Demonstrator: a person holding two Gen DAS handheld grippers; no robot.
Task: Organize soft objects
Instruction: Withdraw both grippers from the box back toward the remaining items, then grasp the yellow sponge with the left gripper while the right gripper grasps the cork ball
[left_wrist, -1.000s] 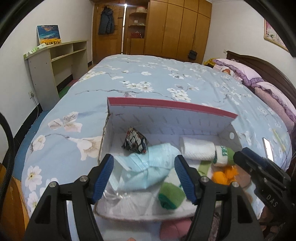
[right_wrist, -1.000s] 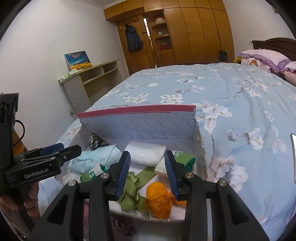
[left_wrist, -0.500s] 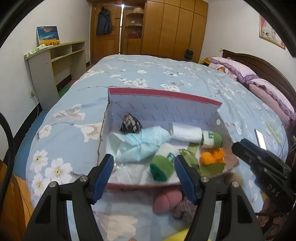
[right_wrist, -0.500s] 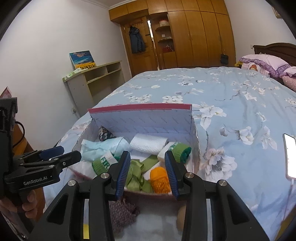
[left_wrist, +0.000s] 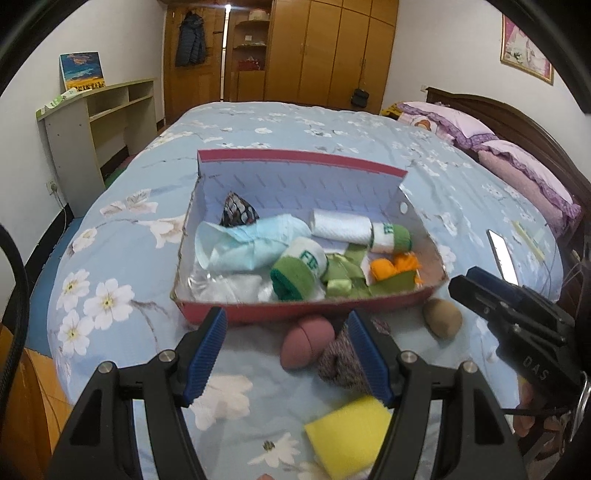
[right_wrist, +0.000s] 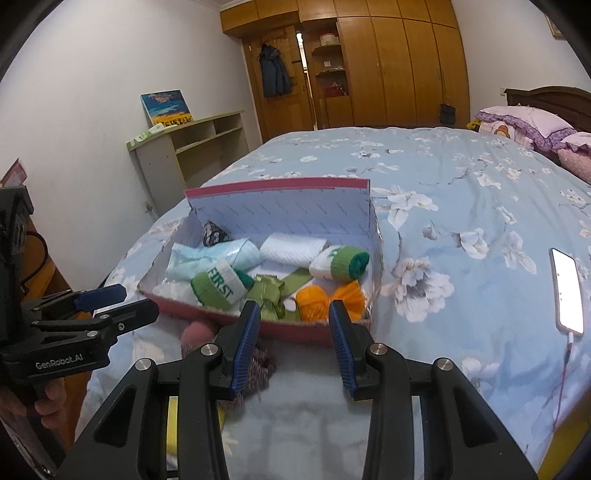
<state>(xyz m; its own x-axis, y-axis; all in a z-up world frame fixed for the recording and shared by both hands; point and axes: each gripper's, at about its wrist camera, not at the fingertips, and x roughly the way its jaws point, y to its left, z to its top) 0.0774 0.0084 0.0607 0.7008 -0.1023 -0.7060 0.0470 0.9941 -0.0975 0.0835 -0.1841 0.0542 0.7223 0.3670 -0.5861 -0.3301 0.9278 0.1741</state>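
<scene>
Both grippers were held short of the box (left_wrist: 295, 314), over the loose items on the bed (left_wrist: 461, 177). The fingers of the left gripper (left_wrist: 284, 354) stood wide with nothing between them; the fingers of the right gripper (right_wrist: 293, 339) stood at a middling gap, also with nothing held.

4 items lay outside the box, near its front wall: a pink ball (left_wrist: 306, 345), a speckled knit piece (left_wrist: 341, 363), a brown ball (left_wrist: 442, 318) and a yellow sponge (left_wrist: 349, 435).

The step in hand was judged to be the pick-up of 1 loose item. The fingers should be set either side of it and closed only lightly, as soft goods deform.

The box lay with its long axis across the left view, its raised lid (left_wrist: 299, 162) on the far side and the open side up. The pink ball's long axis ran slantwise.
</scene>
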